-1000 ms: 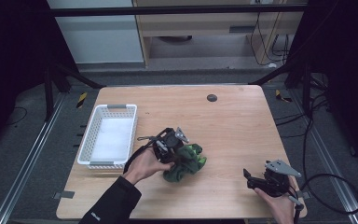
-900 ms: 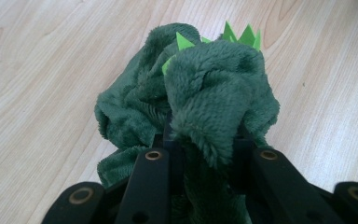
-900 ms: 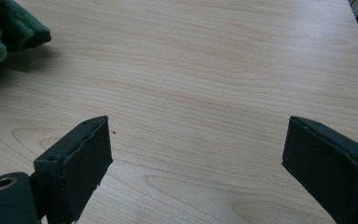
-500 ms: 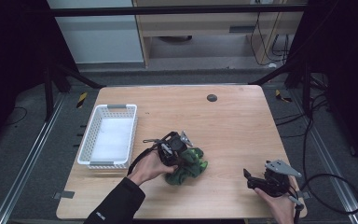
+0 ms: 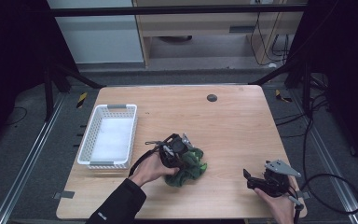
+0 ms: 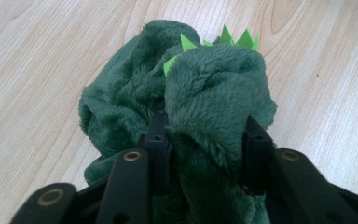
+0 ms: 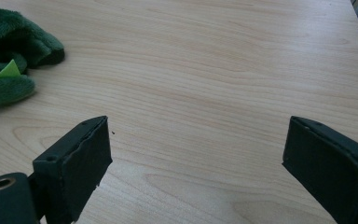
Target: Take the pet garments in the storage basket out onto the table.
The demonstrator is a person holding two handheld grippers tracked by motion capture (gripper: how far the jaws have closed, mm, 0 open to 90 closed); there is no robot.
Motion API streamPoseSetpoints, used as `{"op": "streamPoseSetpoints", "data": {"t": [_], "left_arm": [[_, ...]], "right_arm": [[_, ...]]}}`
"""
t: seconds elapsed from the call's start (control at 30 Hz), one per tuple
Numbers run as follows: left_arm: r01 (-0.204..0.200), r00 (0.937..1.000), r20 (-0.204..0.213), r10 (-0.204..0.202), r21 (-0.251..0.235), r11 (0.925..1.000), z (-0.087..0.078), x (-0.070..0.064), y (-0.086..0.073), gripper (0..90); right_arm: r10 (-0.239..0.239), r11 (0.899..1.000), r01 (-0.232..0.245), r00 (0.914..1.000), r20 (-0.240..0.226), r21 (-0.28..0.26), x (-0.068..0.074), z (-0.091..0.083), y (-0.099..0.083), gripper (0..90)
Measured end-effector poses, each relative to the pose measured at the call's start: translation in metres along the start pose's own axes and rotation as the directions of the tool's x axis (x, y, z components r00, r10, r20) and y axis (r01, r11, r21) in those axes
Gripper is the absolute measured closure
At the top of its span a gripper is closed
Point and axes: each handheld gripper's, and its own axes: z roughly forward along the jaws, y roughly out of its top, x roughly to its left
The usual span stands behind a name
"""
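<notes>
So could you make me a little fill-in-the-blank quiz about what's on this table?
1. The left gripper has its jaws closed on a plush toy coloured ____.
2. The right gripper has its jaws ____, with nothing between them.
3. The white basket sits near the table's ____ edge in the high view.

Missing words: green; open; left

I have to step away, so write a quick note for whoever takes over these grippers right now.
Left gripper: fingers shut on the green plush toy, at the table's near middle.
Right gripper: open, holding nothing, resting at the near right corner.
White basket: empty, left of the toy.
Done: toy gripped.
Left: probably lift it and set it in the basket.
</notes>
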Motion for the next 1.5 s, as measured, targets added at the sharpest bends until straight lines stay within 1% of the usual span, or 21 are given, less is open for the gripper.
{"op": "streamPoseSetpoints", "data": {"t": [0.07,0.13,0.23,0.27,0.47,0.67,0.77,0.93,1.07,1.1,1.2,1.27,1.3,1.4,1.5], "left_arm": [[0.002,1.0000,0.005,-0.002,0.002,1.0000,0.001,-0.001,-0.001,57.8],[-0.007,1.0000,-0.002,0.007,0.007,1.0000,0.002,-0.001,-0.001,54.9],[-0.005,1.0000,-0.006,0.005,0.005,1.0000,0.002,-0.001,-0.002,50.0],[-0.004,1.0000,-0.008,0.004,0.004,1.0000,0.002,-0.001,-0.002,47.9],[0.004,0.9999,-0.014,-0.004,-0.011,0.9999,0.002,-0.002,-0.005,39.4],[-0.003,0.9999,-0.017,0.003,-0.022,0.9998,0.000,-0.003,-0.007,32.3],[0.000,0.9999,-0.011,-0.001,-0.039,0.9992,-0.003,-0.004,-0.009,29.0],[-0.003,0.9998,-0.022,0.002,-0.078,0.9969,-0.010,-0.006,-0.013,24.7],[0.004,0.9996,-0.027,-0.007,-0.124,0.9923,-0.018,-0.008,-0.017,23.2],[0.009,0.9996,-0.024,-0.012,-0.140,0.9902,-0.020,-0.008,-0.019,23.0],[0.017,0.9992,-0.032,-0.023,-0.172,0.9849,-0.025,-0.009,-0.023,22.9],[0.027,0.9991,-0.027,-0.033,-0.190,0.9814,-0.029,-0.010,-0.026,22.9],[0.034,0.9988,-0.029,-0.041,-0.207,0.9778,-0.031,-0.010,-0.029,22.9],[0.050,0.9981,-0.025,-0.057,-0.234,0.9711,-0.035,-0.011,-0.035,23.2],[0.070,0.9963,-0.031,-0.081,-0.260,0.9631,-0.039,-0.010,-0.042,23.9]], "right_arm": [[-0.002,1.000,0.002,1.0000,0.001,0.000,0.000,0.000,0.000,7.6],[0.006,1.000,-0.006,1.0000,-0.001,0.002,0.000,0.000,0.000,7.6],[0.007,1.000,-0.007,1.0000,-0.001,0.003,0.000,0.000,0.000,7.5],[-0.002,1.000,0.002,1.0000,0.001,0.000,0.000,0.000,0.000,7.4],[0.001,1.000,-0.001,1.0000,0.002,0.001,0.000,0.000,0.000,7.4],[0.002,1.000,-0.002,1.0000,0.003,0.000,-0.001,0.000,0.000,7.3],[0.003,1.000,-0.003,1.0000,0.004,0.000,-0.001,0.000,0.000,7.2],[0.003,1.000,-0.003,1.0000,0.005,0.000,-0.001,0.000,0.000,7.2],[0.004,1.000,-0.004,1.0000,0.006,0.000,-0.001,0.000,0.000,7.1],[0.004,1.000,-0.004,1.0000,0.006,0.000,-0.001,0.000,0.000,7.1],[0.013,1.000,-0.013,0.9999,0.003,0.004,-0.001,0.000,0.000,7.1],[0.016,1.000,-0.016,0.9999,0.003,0.004,-0.001,0.000,0.000,7.1],[0.016,1.000,-0.016,0.9999,0.003,0.005,-0.001,0.000,0.000,7.1],[0.016,1.000,-0.016,0.9999,0.004,0.004,-0.001,0.000,0.000,7.0],[0.018,1.000,-0.018,0.9998,0.004,0.005,-0.001,0.000,0.000,7.0]]}}
